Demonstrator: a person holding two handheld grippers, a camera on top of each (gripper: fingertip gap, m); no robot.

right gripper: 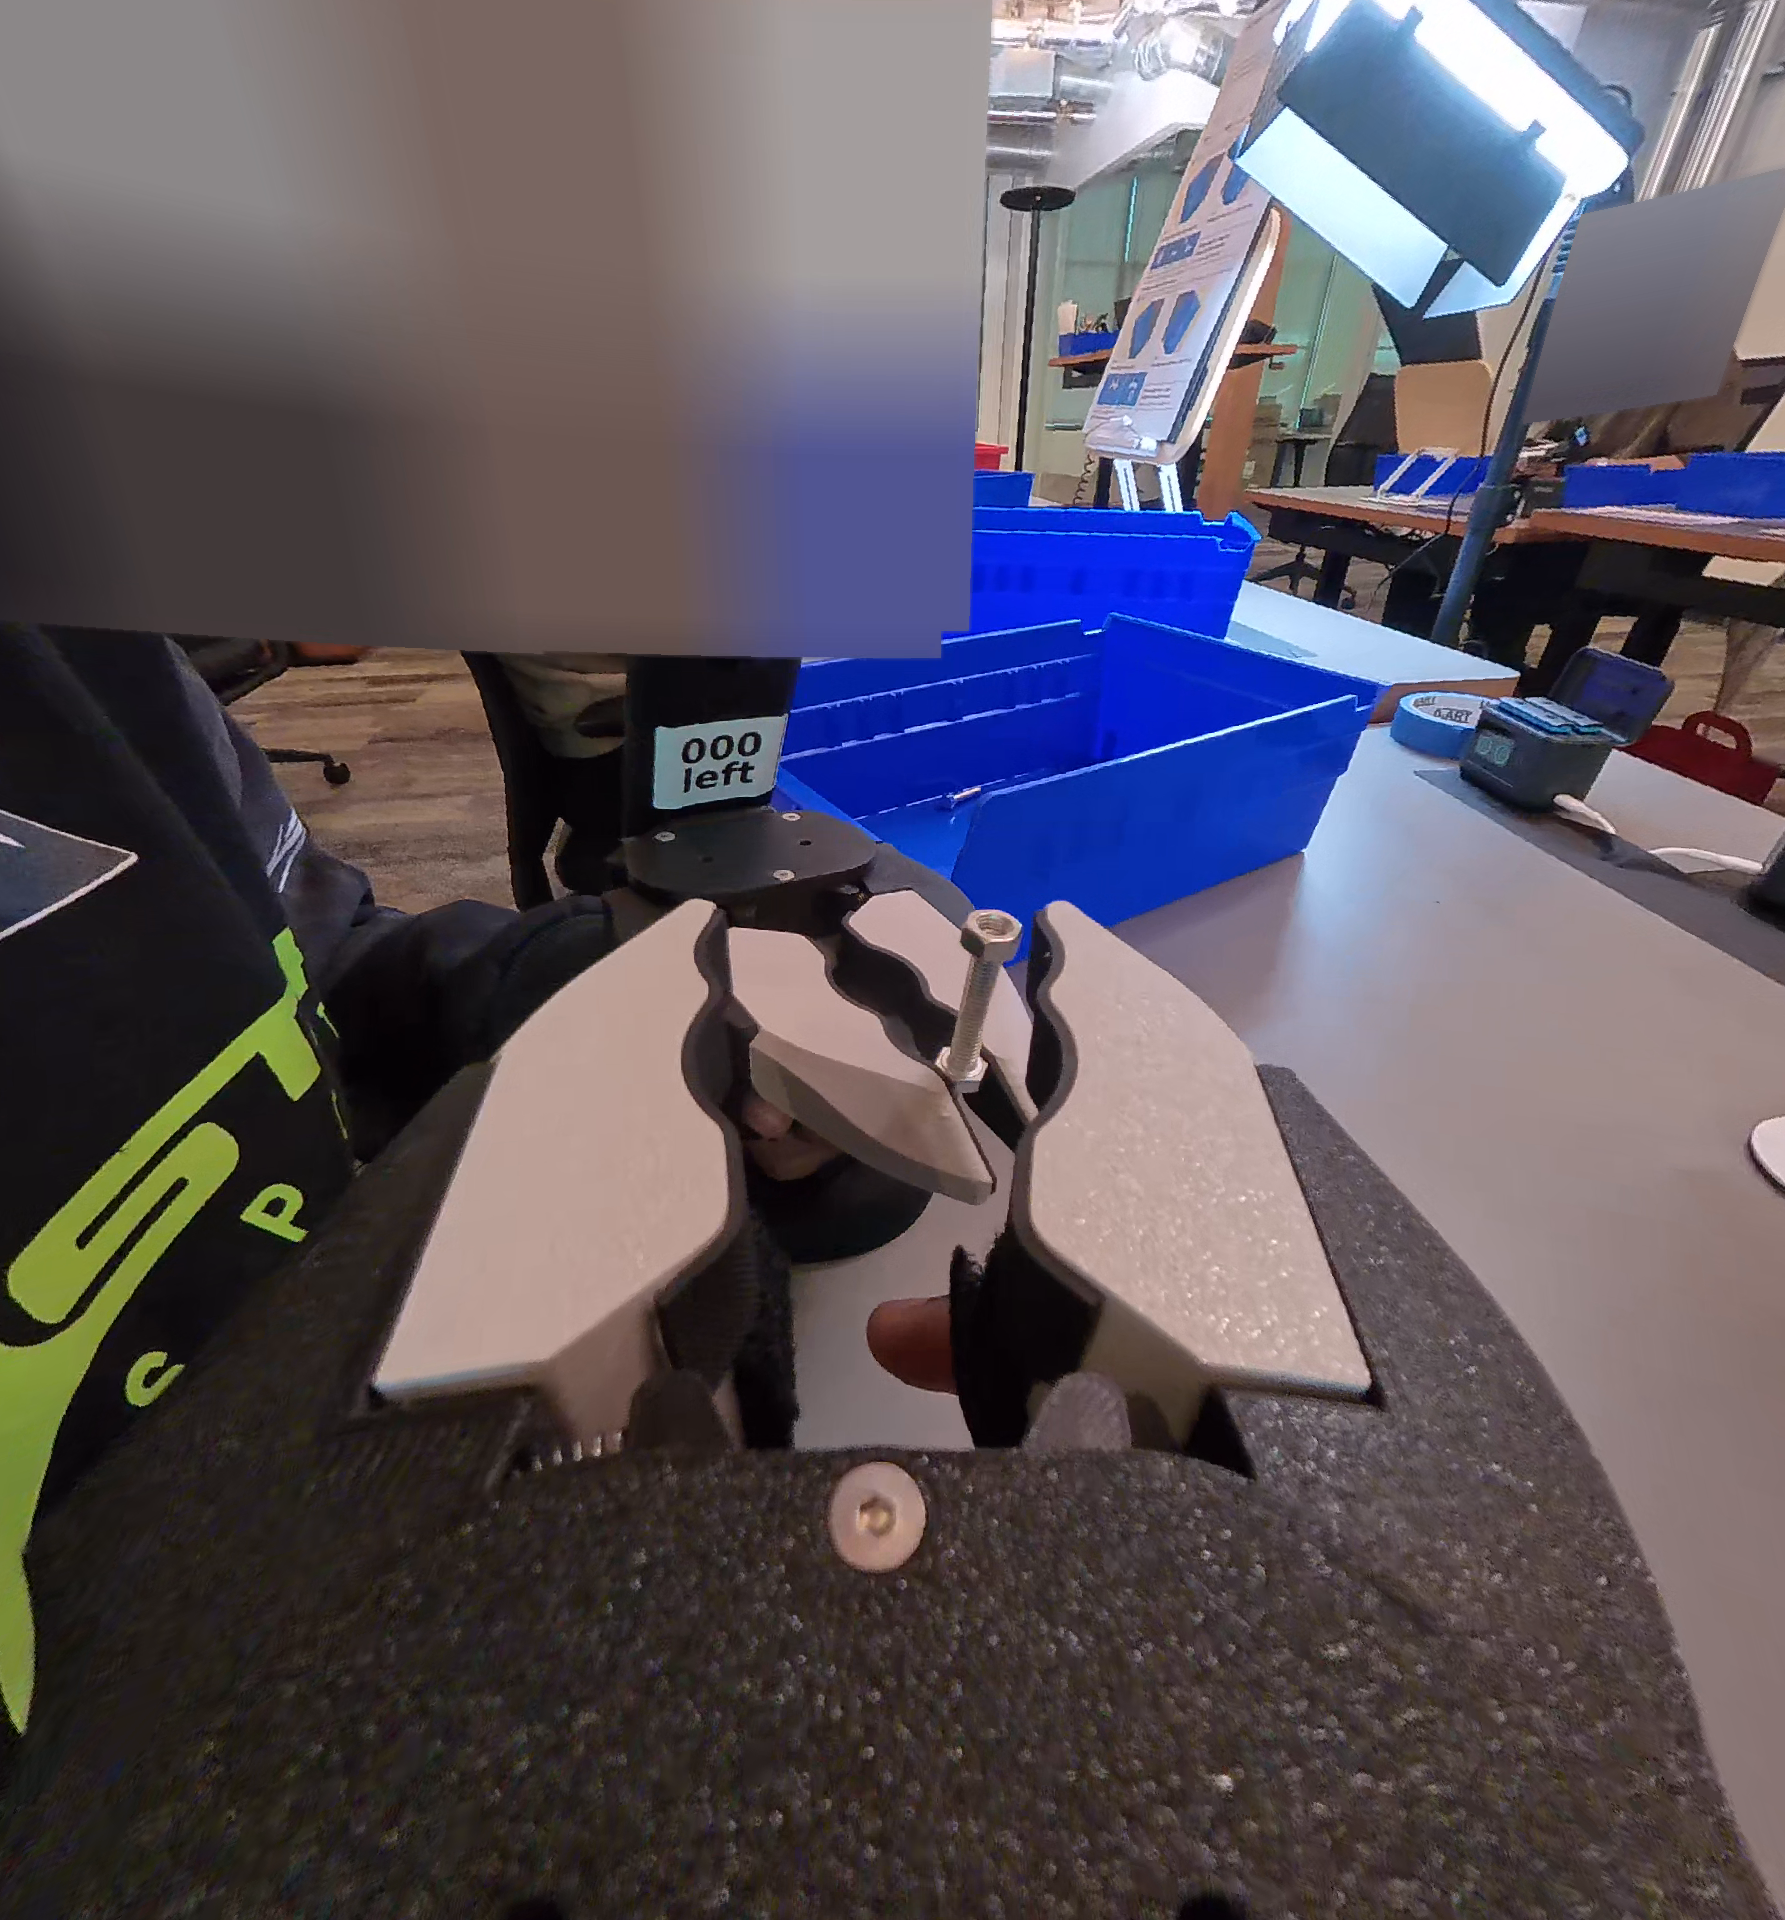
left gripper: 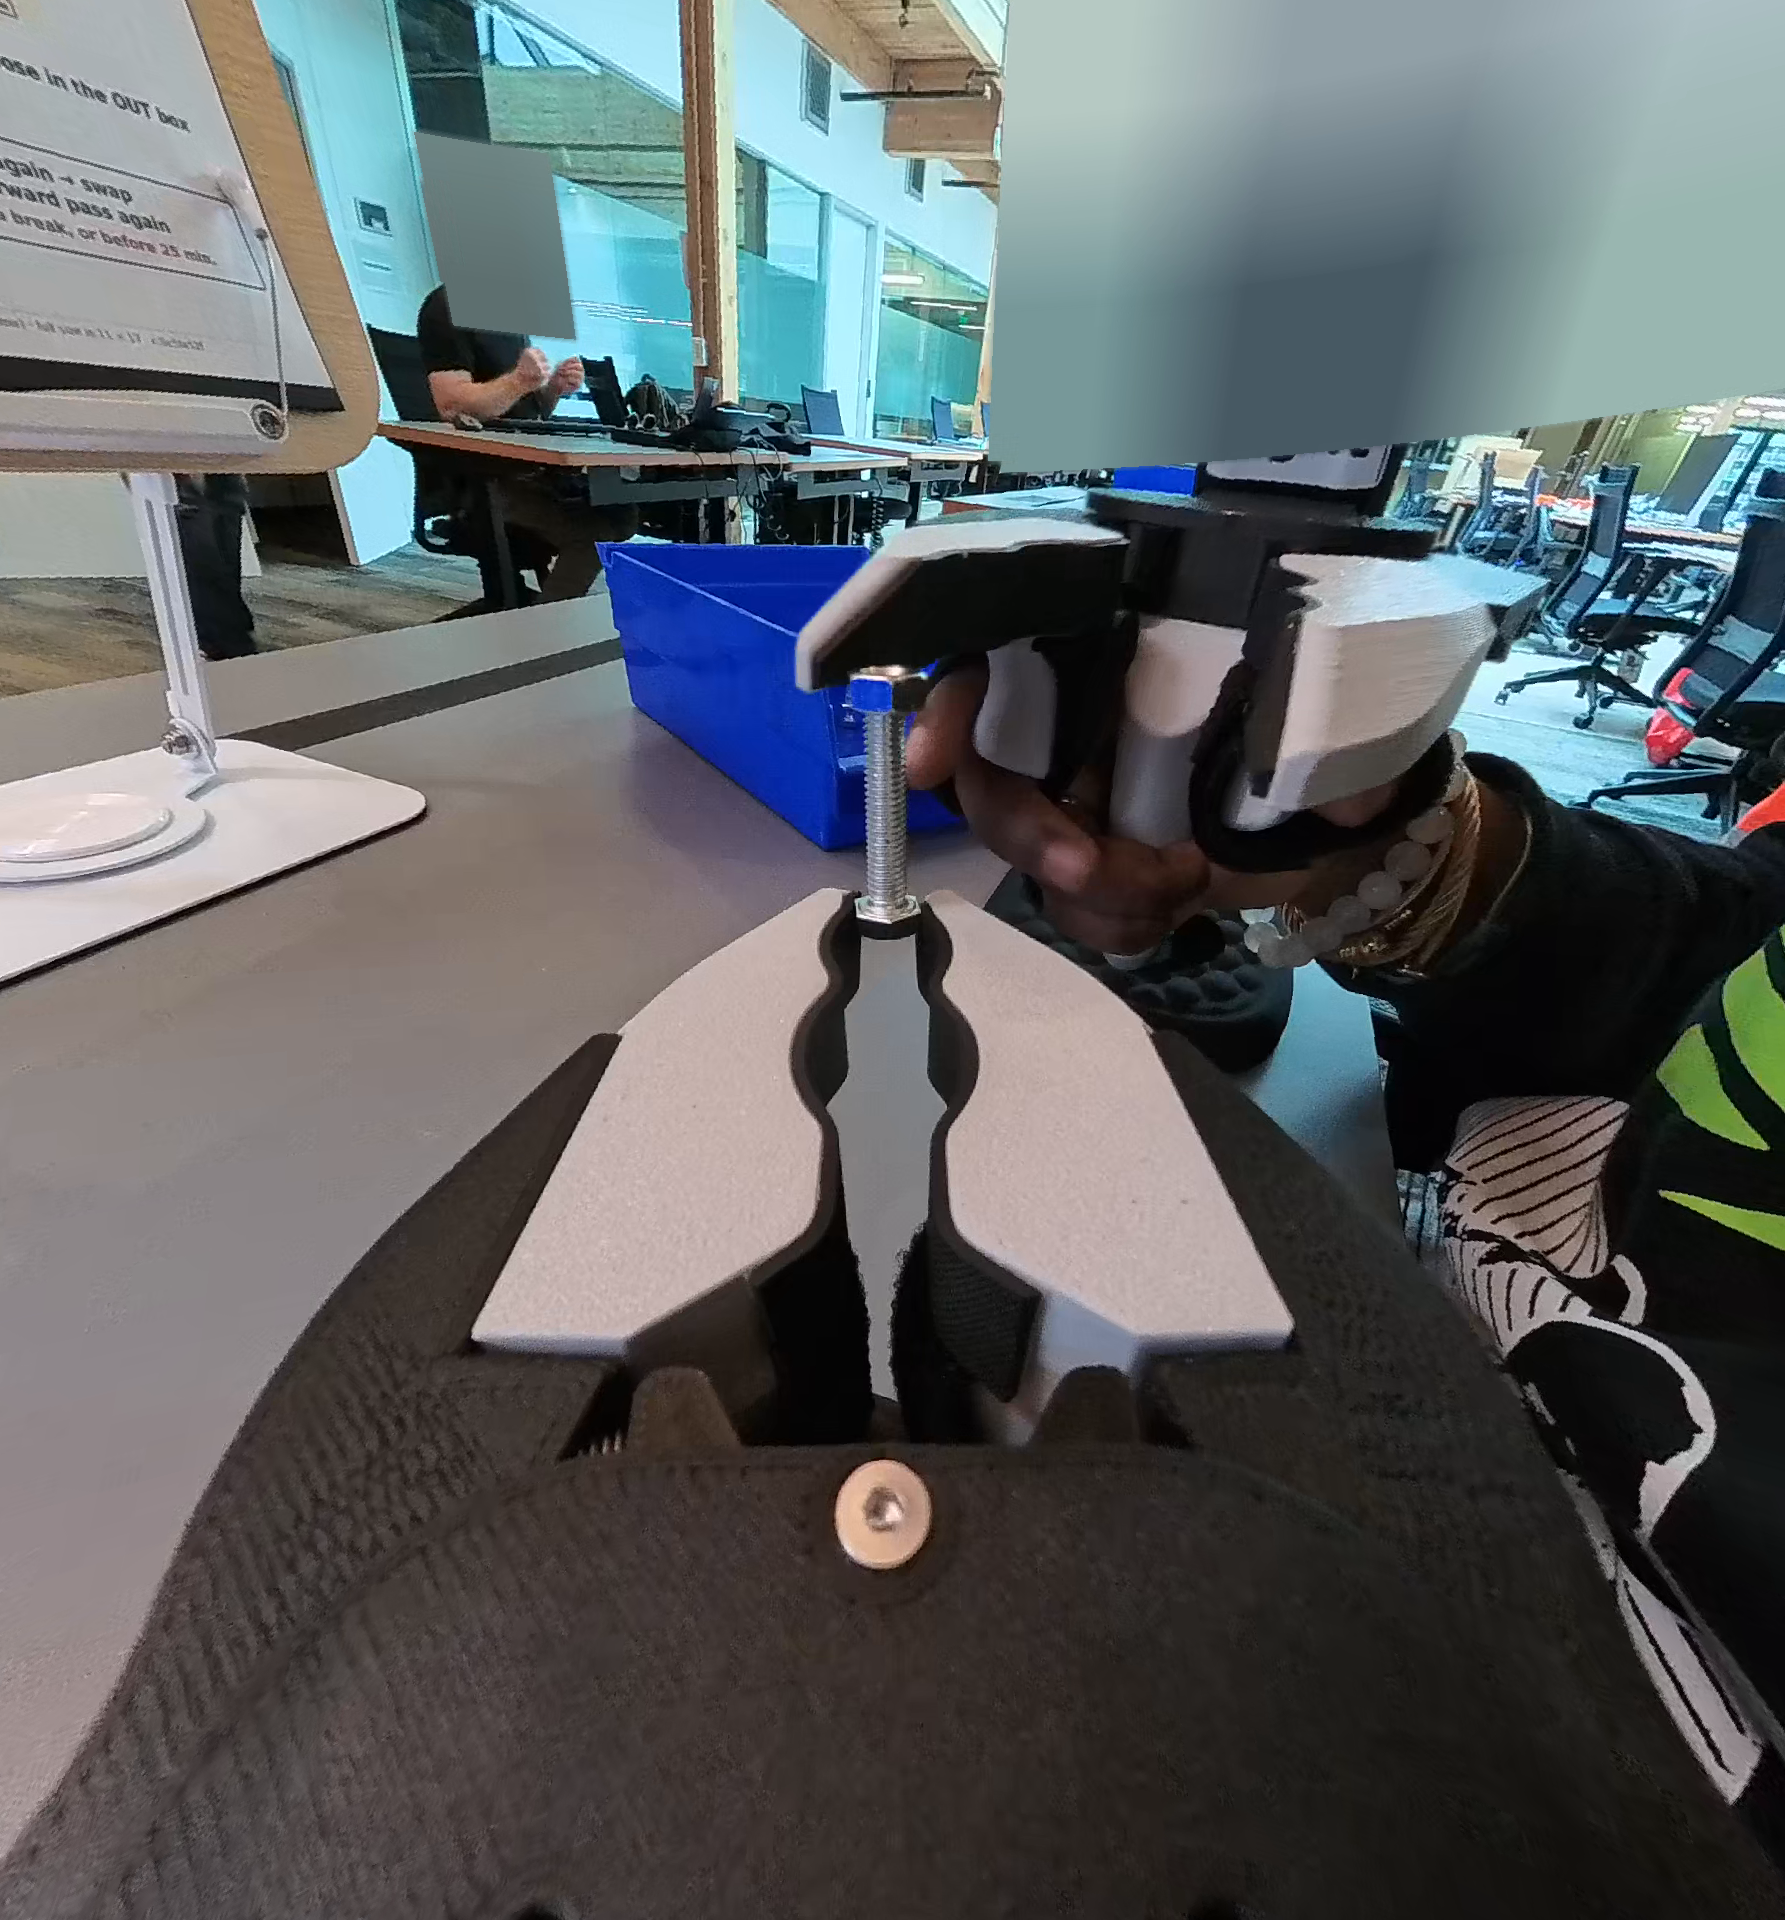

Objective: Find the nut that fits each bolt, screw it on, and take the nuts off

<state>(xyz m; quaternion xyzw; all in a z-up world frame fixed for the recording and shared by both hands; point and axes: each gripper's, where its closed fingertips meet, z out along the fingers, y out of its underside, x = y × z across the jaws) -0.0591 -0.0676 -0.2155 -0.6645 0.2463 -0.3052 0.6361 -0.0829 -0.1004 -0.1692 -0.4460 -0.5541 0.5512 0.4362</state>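
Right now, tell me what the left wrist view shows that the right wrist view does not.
Left wrist view only: the white stand base, and the right hand-held gripper over the bolt head. Right wrist view only: the blue tape roll, the light panel, and that gripper's wide-open fingers. Both: the upright bolt, its nut clamped by the left hand-held gripper, and a blue bin.

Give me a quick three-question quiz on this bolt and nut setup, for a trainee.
1. True or false: the right gripper is shut on the bolt.
2. What does the left gripper pinch? A the bolt's head, B the nut, C nothing.
3. Which end of the bolt points up?
Key: 1 false, its jaws stand open around the head; 2 B; 3 the head.
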